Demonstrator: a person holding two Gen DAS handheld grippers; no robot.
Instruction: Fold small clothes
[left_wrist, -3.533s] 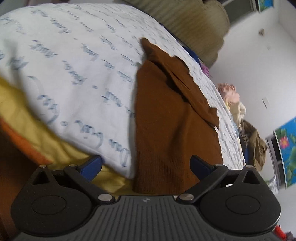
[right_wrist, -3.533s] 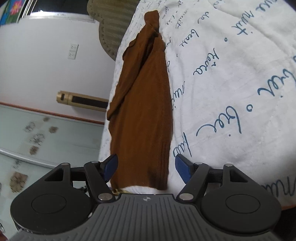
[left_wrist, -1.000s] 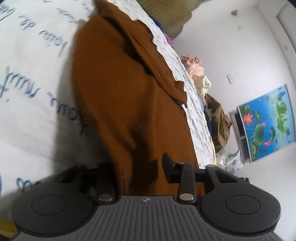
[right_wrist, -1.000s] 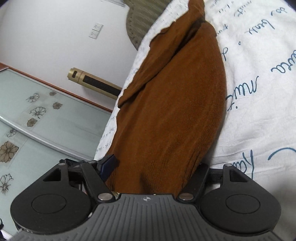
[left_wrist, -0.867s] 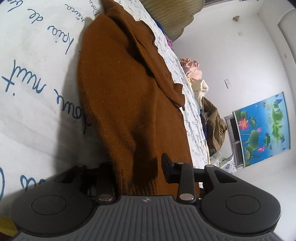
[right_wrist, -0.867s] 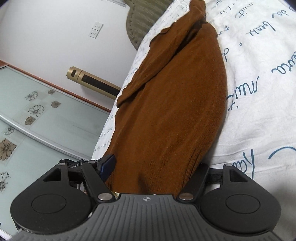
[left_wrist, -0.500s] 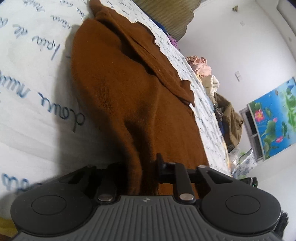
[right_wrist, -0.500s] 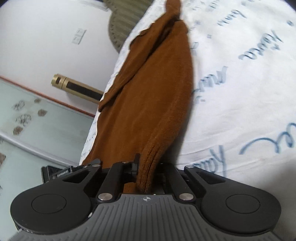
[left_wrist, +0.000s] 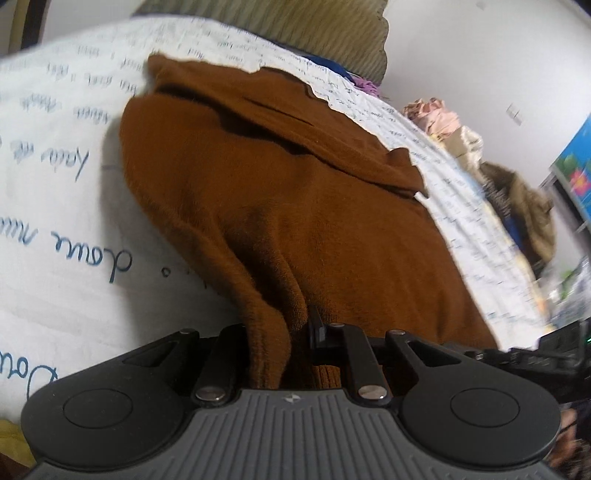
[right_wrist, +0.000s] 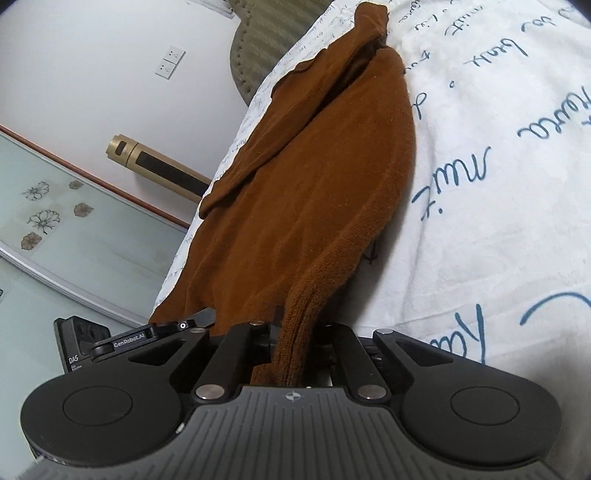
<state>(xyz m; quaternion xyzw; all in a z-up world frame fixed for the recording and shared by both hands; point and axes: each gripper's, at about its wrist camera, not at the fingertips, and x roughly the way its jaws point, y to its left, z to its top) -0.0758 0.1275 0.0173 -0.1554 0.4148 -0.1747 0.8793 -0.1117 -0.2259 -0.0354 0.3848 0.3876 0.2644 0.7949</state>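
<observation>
Since the earlier pictures, both claws have been brought from standing wide apart in front of the brown garment's near hem to being pinched onto it, and the left wrist view has been swung so that more of the bed's far side is seen.

A bed (left_wrist: 74, 229), covered by a white sheet with blue handwriting, fills most of both views. An olive ribbed headboard (left_wrist: 303, 33) is seen at the far end. The brown knitted garment (left_wrist: 295, 206) is spread lengthwise on the sheet, its sleeve folded across the body toward the far end; its near hem is gathered and raised off the sheet at two places.

A heap of other clothes (left_wrist: 517, 206) is piled at the far right of the bed in the left wrist view. A gold cylinder (right_wrist: 155, 166) is seen against the wall at the left in the right wrist view.

The left claw (left_wrist: 280, 332) is clamped on a bunched fold of the hem. The right claw (right_wrist: 295, 332) is squeezed together on another fold of the same hem, which is drawn up taut between its fingers.
</observation>
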